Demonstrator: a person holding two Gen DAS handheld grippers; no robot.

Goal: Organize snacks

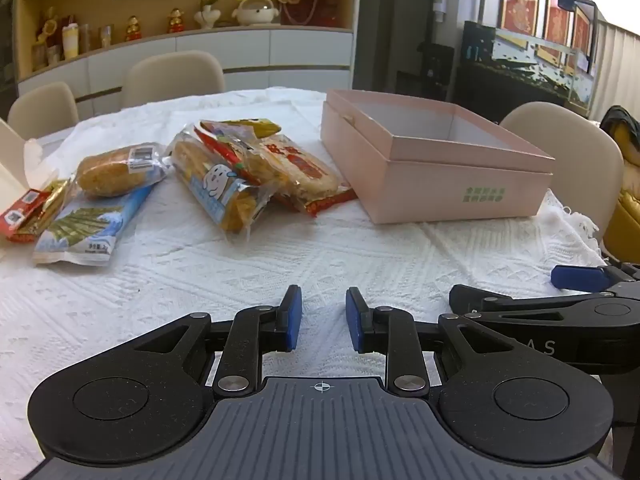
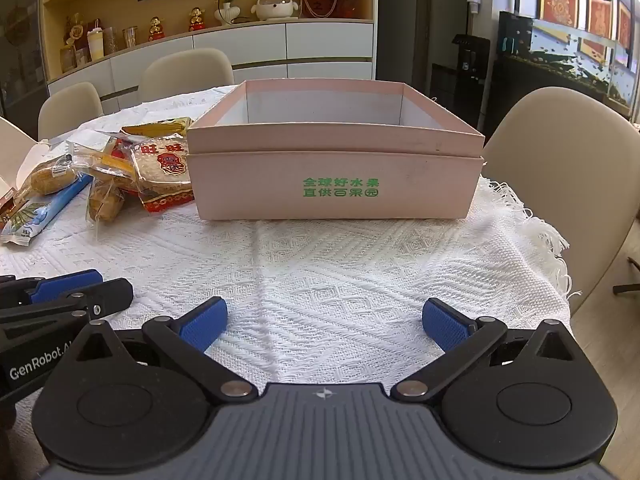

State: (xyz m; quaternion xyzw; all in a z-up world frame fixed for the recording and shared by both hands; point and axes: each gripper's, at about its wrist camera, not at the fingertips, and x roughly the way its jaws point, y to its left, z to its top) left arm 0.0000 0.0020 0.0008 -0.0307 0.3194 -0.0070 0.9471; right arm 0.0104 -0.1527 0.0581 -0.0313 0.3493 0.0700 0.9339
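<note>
So I have nothing picked up yet. My left gripper has its jaws a little apart and holds nothing; my right gripper has its jaws wide and holds nothing. The snacks lie on the counter, left of the pink box. I should pinch one pack by its edge. I cannot see the box floor.

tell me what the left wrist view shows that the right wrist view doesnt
Only the left wrist view shows the red snack packet at the far left edge and the box's short side wall; its own left claw stands narrowly open.

Only the right wrist view shows the green lettering squarely on the pink box front and the tablecloth's fringed edge; its right claw is spread wide.

Both show the open pink box, nothing visible inside, the snack pile beside it, the white tablecloth and beige chairs.
</note>
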